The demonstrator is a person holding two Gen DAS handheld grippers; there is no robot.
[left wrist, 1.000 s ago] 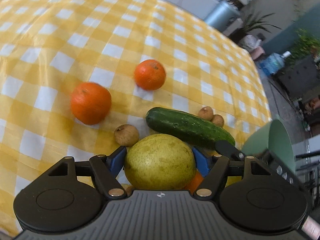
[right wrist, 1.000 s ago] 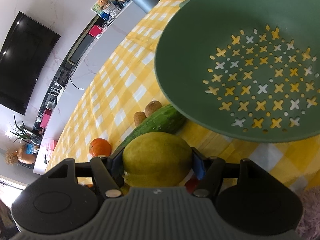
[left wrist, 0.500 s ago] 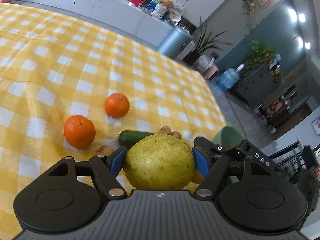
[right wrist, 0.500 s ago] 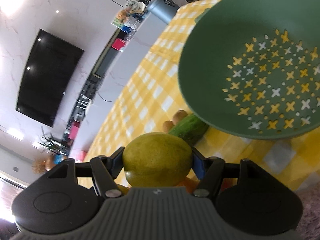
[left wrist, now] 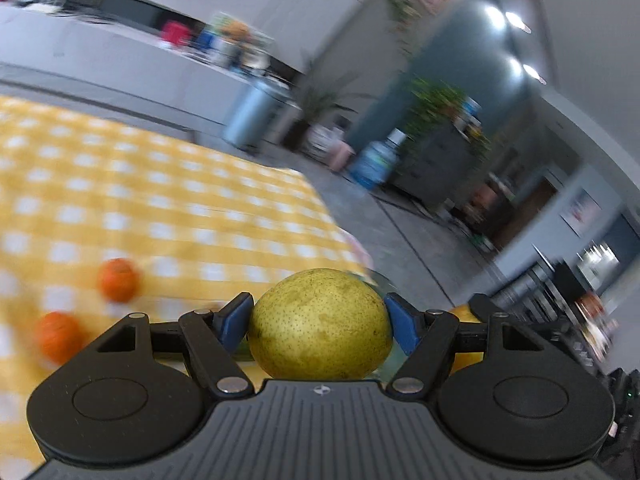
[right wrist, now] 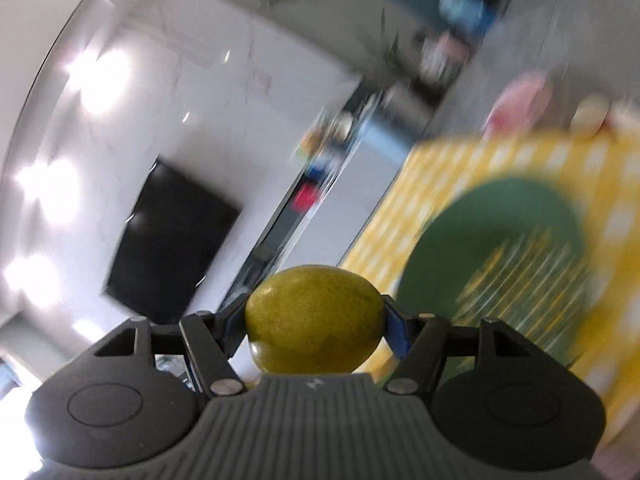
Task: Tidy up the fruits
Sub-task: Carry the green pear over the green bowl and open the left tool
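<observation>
left gripper [left wrist: 320, 322] jaws clamped on pear [left wrist: 320, 324] | right gripper [right wrist: 314, 326] jaws clamped on lemon [right wrist: 314, 320] | colander [right wrist: 492, 256] at 2 o'clock, blurred, likely nearer right

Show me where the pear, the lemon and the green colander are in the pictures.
pear [left wrist: 320, 324], left wrist view, middle of its speckled skin.
lemon [right wrist: 314, 320], right wrist view, middle of its front.
green colander [right wrist: 472, 236], right wrist view, blurred inner wall.

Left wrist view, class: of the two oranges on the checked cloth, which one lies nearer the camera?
The lower-left orange is nearer: it sits closer to the picture's bottom edge and beside the left gripper's body. The other orange lies farther up the cloth.
</observation>
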